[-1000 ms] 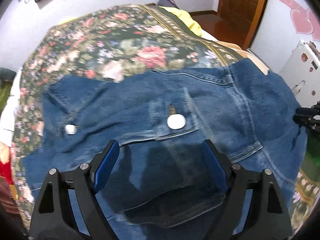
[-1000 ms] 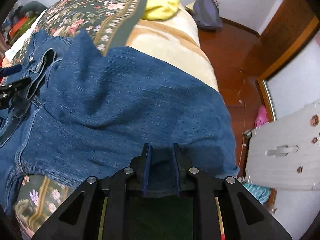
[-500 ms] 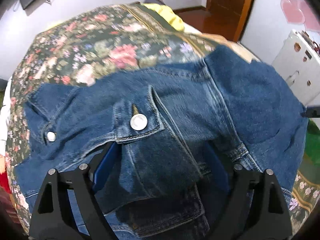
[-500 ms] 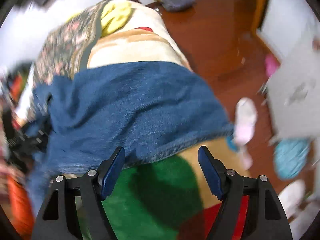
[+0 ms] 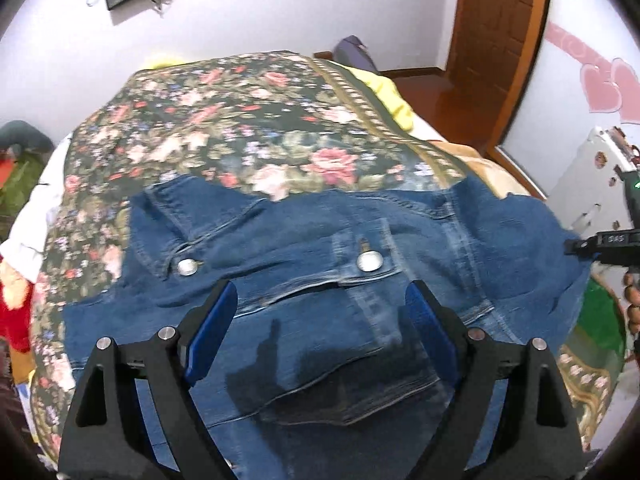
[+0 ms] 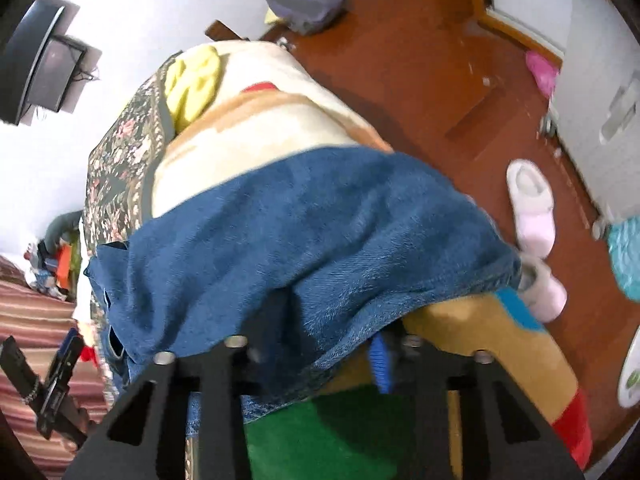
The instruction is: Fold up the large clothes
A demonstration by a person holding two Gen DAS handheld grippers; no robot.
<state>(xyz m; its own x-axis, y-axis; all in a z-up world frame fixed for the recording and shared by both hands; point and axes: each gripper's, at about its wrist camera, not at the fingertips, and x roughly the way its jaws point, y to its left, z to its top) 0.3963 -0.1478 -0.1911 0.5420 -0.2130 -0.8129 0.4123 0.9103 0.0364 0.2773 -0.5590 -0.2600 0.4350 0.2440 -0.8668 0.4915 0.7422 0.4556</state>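
Your denim jacket [image 5: 320, 248] lies spread on the floral bedspread [image 5: 240, 120], buttons up. Your left claw [image 5: 320, 320] hangs wide open over its chest pocket, gripping nothing. Your right claw [image 6: 320, 344] has just been closing, denim hem between its jaws.

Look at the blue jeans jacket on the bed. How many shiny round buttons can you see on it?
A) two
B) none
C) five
A: the left wrist view shows two silver buttons on the denim jacket, one on the left and one further right, both just beyond the left gripper's fingers.
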